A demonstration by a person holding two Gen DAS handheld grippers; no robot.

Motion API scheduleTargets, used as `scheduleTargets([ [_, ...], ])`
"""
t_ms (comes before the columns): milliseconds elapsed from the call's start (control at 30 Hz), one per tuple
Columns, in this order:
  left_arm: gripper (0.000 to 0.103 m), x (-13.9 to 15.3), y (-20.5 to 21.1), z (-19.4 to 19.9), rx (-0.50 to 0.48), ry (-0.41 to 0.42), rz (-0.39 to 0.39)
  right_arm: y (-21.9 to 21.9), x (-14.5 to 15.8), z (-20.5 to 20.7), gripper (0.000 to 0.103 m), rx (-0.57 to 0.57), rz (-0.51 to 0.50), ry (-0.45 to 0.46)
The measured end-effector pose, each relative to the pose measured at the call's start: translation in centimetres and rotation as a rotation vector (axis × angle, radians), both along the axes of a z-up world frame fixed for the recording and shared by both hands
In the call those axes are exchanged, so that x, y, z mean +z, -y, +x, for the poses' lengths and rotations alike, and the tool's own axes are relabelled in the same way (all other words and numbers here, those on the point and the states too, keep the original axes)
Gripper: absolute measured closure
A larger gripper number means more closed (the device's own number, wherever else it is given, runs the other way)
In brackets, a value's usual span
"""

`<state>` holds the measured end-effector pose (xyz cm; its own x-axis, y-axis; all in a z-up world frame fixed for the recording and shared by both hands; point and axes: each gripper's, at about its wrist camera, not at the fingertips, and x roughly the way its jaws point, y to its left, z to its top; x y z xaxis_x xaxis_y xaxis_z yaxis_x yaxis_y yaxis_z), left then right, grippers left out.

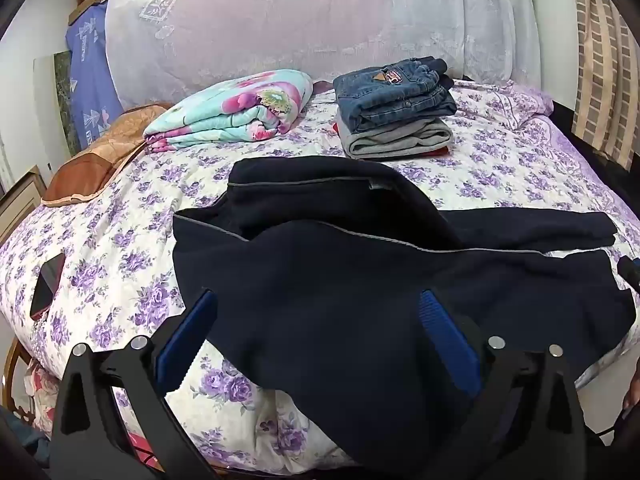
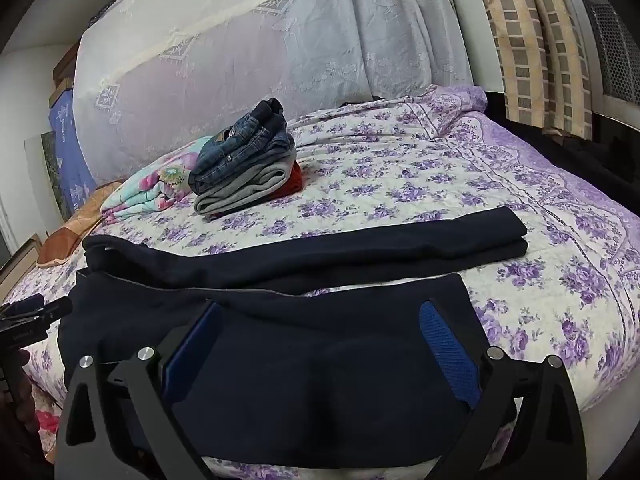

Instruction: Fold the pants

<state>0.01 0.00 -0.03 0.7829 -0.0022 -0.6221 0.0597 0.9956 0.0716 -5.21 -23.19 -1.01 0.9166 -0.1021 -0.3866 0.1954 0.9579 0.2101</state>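
A pair of dark navy pants lies spread across the near half of a bed covered with a white quilt printed with purple flowers. Its waist end sits toward the near left part of the bed, and a thin grey piping line runs along the fabric. 1 leg stretches toward the right edge of the bed, lying flat and folded over itself at its far end; the other leg lies nearer, along the near edge, with part of the cloth draping over that edge.

The left gripper hovers above the waist area at the near edge, angled downward, its 2 blue-padded fingers spread wide apart with nothing clamped; navy cloth fills the view between them, but the pads do not press on it. The right gripper hangs over the nearer leg further to the right, also tilted down, its fingers equally wide apart and gripping nothing, the leg's fabric lying below and between them.

Toward the far side of the bed, well apart from the pants, stands a stack of folded clothes: blue jeans on top, a grey garment under it and something red at the bottom. Just left of the stack lies a folded floral blanket in turquoise and pink. An orange-brown pillow rests at the far left edge.
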Motion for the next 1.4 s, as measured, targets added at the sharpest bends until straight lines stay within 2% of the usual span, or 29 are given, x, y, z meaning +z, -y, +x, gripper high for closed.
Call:
scheduleTargets([
  [267, 0.005, -0.9, -1.2, -0.4, -0.001, -0.002, -0.018, -0.3, -0.3, 0.3, 0.004, -0.004, -0.024, -0.012],
  [600, 0.005, -0.4, -1.4, -0.2, 0.016, -0.012, -0.034, -1.1, -0.1, 0.1, 0.004, 0.011, -0.059, -0.025],
  [1400, 0.005, -0.2, -1.8, -0.3, 0.016, -0.006, -0.034, -1.0, -0.8, 0.3, 0.004, 0.003, -0.054, -0.046],
])
